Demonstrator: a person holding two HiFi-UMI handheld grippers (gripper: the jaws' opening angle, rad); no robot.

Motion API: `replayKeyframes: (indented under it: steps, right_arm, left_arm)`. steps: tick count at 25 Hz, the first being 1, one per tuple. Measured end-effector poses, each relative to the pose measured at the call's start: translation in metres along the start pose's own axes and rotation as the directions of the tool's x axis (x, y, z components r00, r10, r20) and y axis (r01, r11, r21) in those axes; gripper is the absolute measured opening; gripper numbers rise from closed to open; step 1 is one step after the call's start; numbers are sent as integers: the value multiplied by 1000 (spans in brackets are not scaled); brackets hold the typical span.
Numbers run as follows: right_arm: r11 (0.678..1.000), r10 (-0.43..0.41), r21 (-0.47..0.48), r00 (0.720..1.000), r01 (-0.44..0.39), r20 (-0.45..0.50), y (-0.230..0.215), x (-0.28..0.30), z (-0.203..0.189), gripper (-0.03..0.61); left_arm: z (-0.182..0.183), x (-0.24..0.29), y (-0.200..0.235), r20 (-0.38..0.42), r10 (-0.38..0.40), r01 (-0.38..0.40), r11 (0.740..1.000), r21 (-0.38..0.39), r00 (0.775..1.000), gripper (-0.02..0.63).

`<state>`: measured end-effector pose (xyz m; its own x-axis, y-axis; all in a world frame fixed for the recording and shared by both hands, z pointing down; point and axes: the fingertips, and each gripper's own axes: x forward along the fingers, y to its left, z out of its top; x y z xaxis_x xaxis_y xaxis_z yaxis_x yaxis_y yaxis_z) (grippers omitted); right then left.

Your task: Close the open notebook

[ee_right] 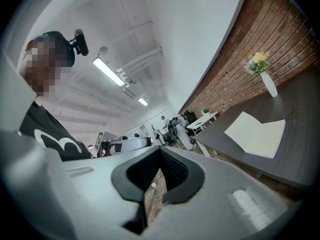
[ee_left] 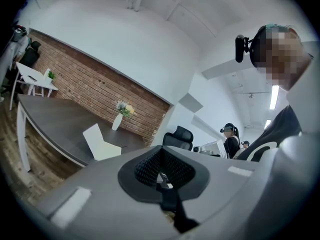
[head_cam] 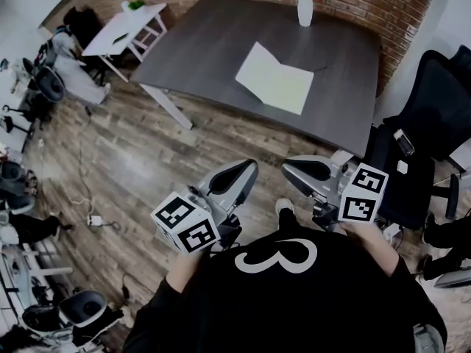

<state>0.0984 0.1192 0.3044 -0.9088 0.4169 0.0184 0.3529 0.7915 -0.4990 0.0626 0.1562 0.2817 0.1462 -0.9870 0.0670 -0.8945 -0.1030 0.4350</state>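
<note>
The person wears a black shirt [head_cam: 294,300] and holds both tongs close to the chest, out over the wood floor [head_cam: 147,153]. The left tongs [head_cam: 250,166] have their two tips pressed together, and nothing sits between them. The right tongs [head_cam: 288,168] are closed too. Their tips meet, and only a thin slit lower down lets the floor show through. They hold nothing. Both tongs point toward the counter [head_cam: 213,46], but they are well away from it.

The counter is big and dark. The notebook [head_cam: 276,79] lies open on it, near the middle, toward the right side. Its pale pages are spread out, and one page lifts up a little. Nothing touches the notebook.

A black chair [head_cam: 434,101] stands by the right end of the counter. At the far edge of the counter stands a white vase [head_cam: 305,9] with flowers. Behind it is a brick wall [head_cam: 368,6].
</note>
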Motion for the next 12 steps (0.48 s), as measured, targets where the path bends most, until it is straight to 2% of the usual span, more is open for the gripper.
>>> replayKeyframes:
  steps: [12]
  right_arm:
    - [999,-20,41,1000,20,0,-141,22,70,0]
  left_arm:
    - [41,121,94,-45,-13,11,999,-43,999,11]
